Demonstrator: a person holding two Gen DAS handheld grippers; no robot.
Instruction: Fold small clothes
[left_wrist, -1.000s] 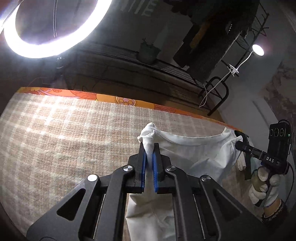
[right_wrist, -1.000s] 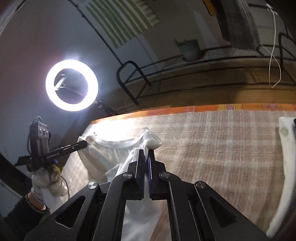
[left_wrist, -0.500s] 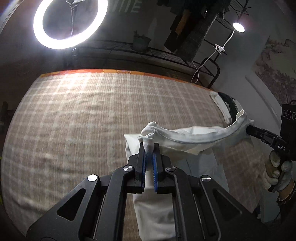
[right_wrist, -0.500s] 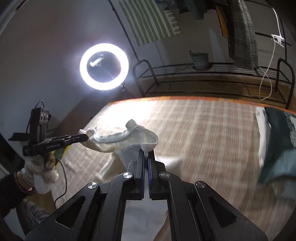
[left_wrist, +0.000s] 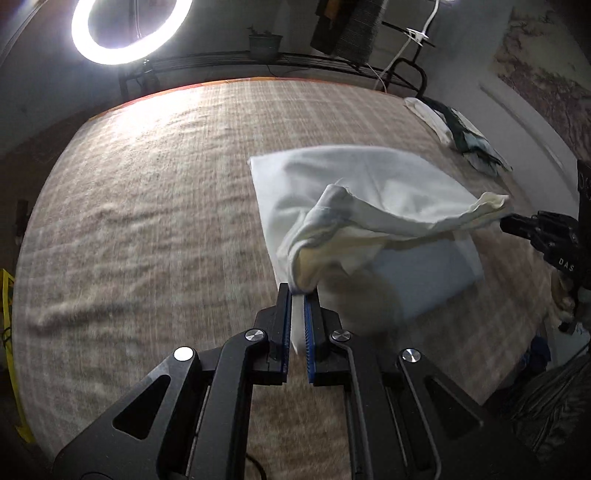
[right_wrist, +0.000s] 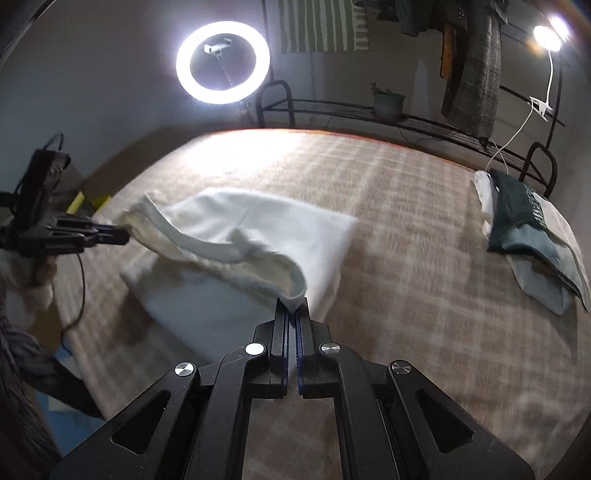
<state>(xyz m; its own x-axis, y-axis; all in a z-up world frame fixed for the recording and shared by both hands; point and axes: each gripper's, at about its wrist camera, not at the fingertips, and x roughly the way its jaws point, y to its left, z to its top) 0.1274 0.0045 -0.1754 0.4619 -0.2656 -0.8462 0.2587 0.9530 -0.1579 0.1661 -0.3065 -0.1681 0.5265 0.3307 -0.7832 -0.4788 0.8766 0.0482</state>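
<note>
A small white garment hangs between both grippers above a plaid-covered bed. My left gripper is shut on one corner of its lifted edge. My right gripper is shut on the other corner of the garment. The right gripper also shows at the right edge of the left wrist view, and the left gripper at the left of the right wrist view. The lower part of the garment lies flat on the bed under the raised edge.
A pile of dark and pale clothes lies at the bed's far right corner, also in the left wrist view. A ring light, a metal rack and hanging clothes stand behind the bed.
Both grippers have risen and pulled back with the garment's edge. The cloth now spreads flatter over the bed, with the held edge stretched above it.
</note>
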